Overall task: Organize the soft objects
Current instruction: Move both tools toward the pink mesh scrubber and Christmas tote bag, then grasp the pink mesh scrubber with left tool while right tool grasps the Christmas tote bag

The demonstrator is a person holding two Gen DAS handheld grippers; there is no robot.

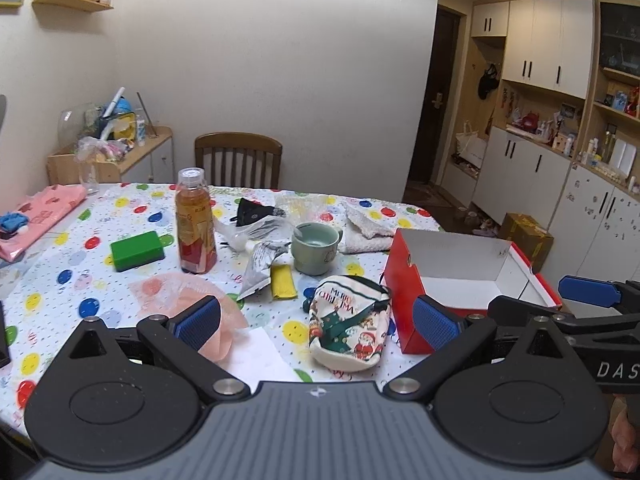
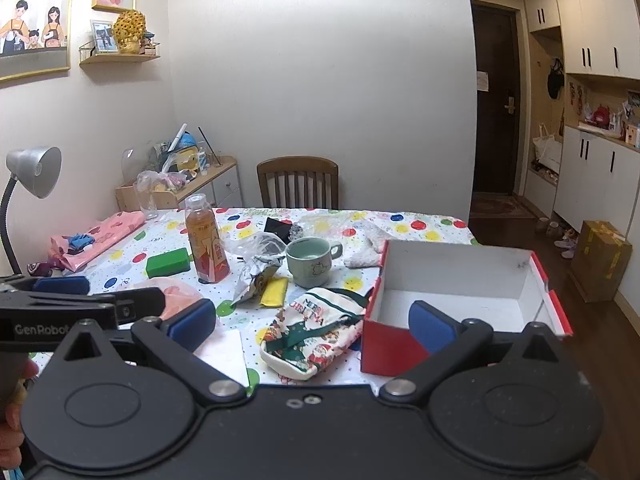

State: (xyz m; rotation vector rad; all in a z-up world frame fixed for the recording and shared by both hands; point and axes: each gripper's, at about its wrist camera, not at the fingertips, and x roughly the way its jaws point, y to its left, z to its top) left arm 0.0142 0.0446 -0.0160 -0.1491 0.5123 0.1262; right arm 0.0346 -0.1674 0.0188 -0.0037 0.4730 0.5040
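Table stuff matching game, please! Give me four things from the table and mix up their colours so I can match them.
Things:
1. mug
2. box
3. sponge
4. block

Colours:
A. yellow
B. red outside, white inside
C. bright green
D. pale grey-green

Pairs: 1-D, 2-B, 3-A, 4-C

Cloth Christmas pouch [image 1: 349, 327], glossy cardboard box [image 1: 404, 280], glazed ceramic mug [image 1: 315, 248].
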